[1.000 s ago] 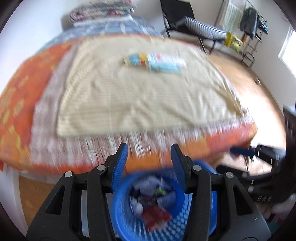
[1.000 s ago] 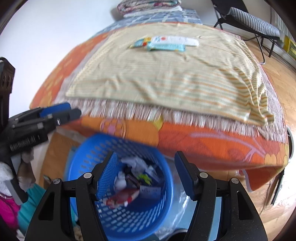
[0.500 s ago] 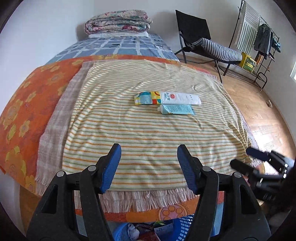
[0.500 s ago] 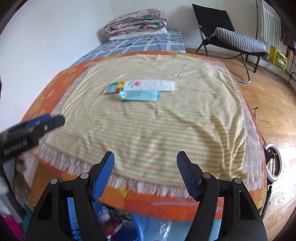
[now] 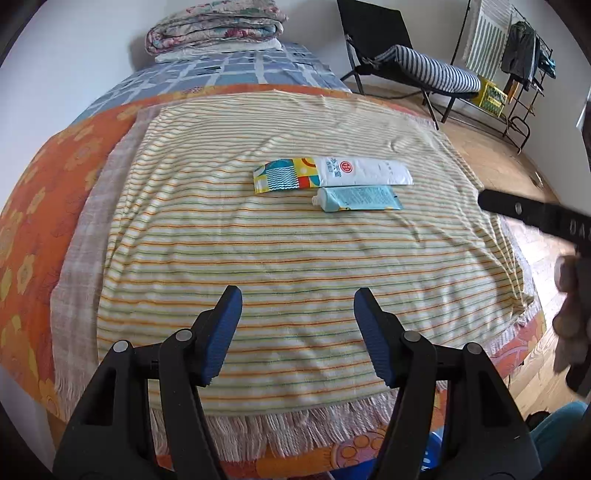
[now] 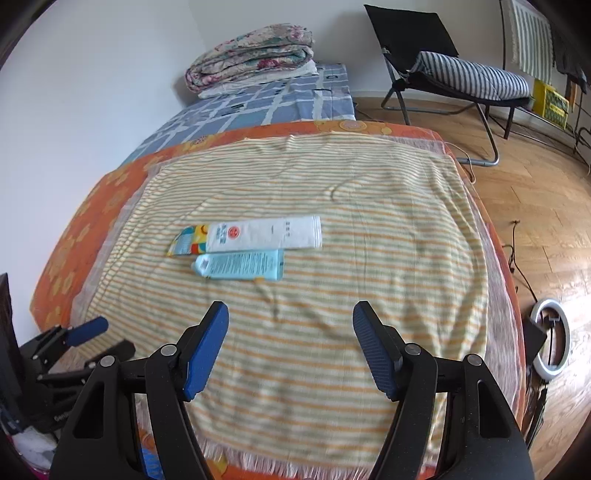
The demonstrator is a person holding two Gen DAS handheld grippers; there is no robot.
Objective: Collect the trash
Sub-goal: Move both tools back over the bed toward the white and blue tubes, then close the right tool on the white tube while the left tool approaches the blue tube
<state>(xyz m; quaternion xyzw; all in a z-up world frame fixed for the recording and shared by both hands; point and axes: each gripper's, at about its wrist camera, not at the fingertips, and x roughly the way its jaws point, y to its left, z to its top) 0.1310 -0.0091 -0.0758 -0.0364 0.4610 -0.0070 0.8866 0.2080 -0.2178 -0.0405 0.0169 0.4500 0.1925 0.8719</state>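
Striped yellow blanket spread flat over an orange flowered cover on the bed, fringe hanging off the near edge

Lying near the blanket's middle: a flattened white tube with a colourful wrapper end toward the wall side, and touching it on the near side a smaller pale blue tube, cap pointing the same way as the colourful end. Same pair seen from the right wrist view, white tube above blue tube

Left tongs hovering over the blanket's near portion, blue pads apart, released, nothing between them, well short of the tubes; jaws widened within the last moment. Right tongs likewise spread and empty over the near half of the blanket, also just opened a little further. Left tongs also visible at the lower left edge of the right wrist view, off the blanket's corner; an arm of the right tool and blurred fingers on its handle at the right edge of the left wrist view

Beyond the blanket's far edge: blue checked sheet with folded floral quilts stacked on it. Right of the blanket, on wooden floor: black folding chair with striped cushion
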